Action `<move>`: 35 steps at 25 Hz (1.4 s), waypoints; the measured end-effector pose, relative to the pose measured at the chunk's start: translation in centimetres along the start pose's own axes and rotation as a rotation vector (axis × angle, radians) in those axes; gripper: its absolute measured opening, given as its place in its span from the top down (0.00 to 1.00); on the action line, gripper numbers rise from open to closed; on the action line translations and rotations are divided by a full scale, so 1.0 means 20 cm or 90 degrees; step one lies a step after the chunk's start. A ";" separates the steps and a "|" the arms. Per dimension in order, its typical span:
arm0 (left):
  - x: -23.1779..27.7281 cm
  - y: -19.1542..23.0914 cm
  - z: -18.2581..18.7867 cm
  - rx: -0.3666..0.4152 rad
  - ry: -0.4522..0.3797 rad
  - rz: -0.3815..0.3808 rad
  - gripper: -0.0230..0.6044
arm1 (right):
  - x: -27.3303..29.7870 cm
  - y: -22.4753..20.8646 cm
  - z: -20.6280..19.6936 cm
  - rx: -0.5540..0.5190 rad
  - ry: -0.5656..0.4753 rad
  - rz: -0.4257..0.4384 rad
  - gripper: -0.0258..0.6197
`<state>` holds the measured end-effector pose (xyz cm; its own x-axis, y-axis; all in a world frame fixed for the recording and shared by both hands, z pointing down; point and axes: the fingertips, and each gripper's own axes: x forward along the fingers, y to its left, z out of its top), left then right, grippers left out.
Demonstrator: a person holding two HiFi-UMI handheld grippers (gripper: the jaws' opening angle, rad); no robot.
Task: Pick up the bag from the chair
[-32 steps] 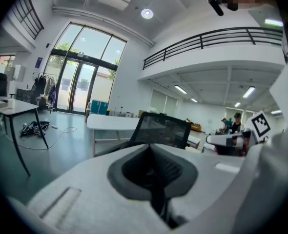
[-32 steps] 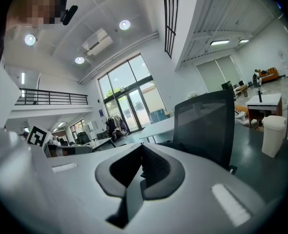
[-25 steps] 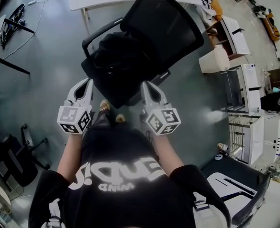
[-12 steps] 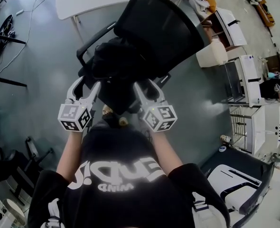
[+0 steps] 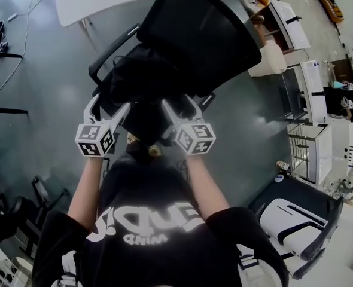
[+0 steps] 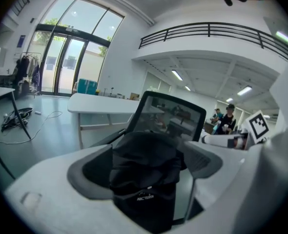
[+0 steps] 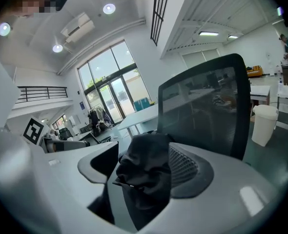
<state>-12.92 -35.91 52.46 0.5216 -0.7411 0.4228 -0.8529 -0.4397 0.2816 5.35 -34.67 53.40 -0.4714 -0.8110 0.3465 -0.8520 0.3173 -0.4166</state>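
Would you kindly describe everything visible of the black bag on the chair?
The bag is black, soft and crumpled, apparently fabric, slumped on the seat of the chair before its mesh backrest. A small pale logo shows on its near face. The jaws of the left gripper and right gripper have just been opening and stand apart with the bag between them, no pad visibly pressing it.

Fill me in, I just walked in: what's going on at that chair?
A person reaches both tools toward the black bag on the office chair. The left hand-held gripper and the right hand-held gripper have just been opening their jaws; the bag shows between each pair, but nothing is gripped yet.
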 end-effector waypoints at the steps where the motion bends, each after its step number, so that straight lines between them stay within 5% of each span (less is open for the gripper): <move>1: 0.04 0.03 -0.03 -0.003 0.009 0.000 0.24 | 0.03 -0.03 -0.02 0.003 0.009 -0.005 0.48; 17: 0.60 0.52 -0.44 -0.048 0.126 0.007 0.23 | 0.55 -0.40 -0.45 0.029 0.125 -0.064 0.45; 26: 0.82 0.62 -0.65 -0.069 0.174 0.001 0.24 | 0.69 -0.49 -0.66 0.055 0.183 -0.065 0.45; 30: 0.85 0.58 -0.69 -0.063 0.188 -0.011 0.36 | 0.71 -0.50 -0.71 0.061 0.199 -0.058 0.51; 35: 0.85 0.55 -0.70 -0.065 0.198 -0.050 0.64 | 0.73 -0.48 -0.73 0.047 0.222 -0.029 0.68</move>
<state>-13.16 -46.17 74.80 0.5811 -0.5096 0.6345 -0.8113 -0.4240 0.4025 3.42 -42.37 74.71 -0.4938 -0.6031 0.6264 -0.8610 0.2385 -0.4492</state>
